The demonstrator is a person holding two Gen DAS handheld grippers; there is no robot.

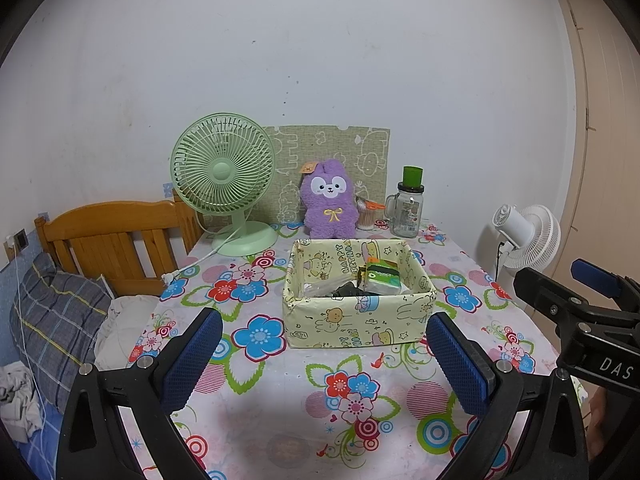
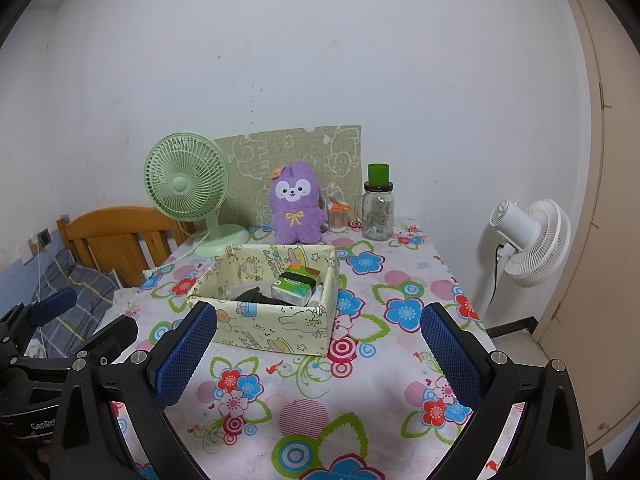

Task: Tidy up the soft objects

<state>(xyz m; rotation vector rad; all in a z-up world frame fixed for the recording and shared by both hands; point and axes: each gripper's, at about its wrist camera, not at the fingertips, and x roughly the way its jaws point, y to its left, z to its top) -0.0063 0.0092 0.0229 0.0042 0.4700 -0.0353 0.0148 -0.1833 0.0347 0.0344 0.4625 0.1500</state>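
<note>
The left gripper (image 1: 324, 354) has its blue-padded fingers (image 1: 192, 354) spread wide with nothing between them, and the right gripper (image 2: 320, 350) is likewise wide open and empty; both hover over the near part of the table. A pale wall (image 1: 320, 60) fills the background, with a beige door (image 2: 608, 200) at right. A wooden bed headboard (image 1: 112, 236) and grey plaid pillow (image 1: 56, 320) lie at left. The table (image 1: 280, 400) wears a flowered cloth. A white standing fan (image 2: 532, 240) stands to its right. On the table's far side a green desk fan (image 1: 224, 176) stands beside a purple plush toy (image 1: 330, 202), upright against a patterned board (image 1: 352, 152). Mid-table sits a yellow cartoon-print box (image 1: 356, 320) holding a tissue pack (image 1: 384, 278) and dark fabric (image 1: 348, 291). A glass jar (image 1: 409, 212) with a green cup on top stands far right.
</note>
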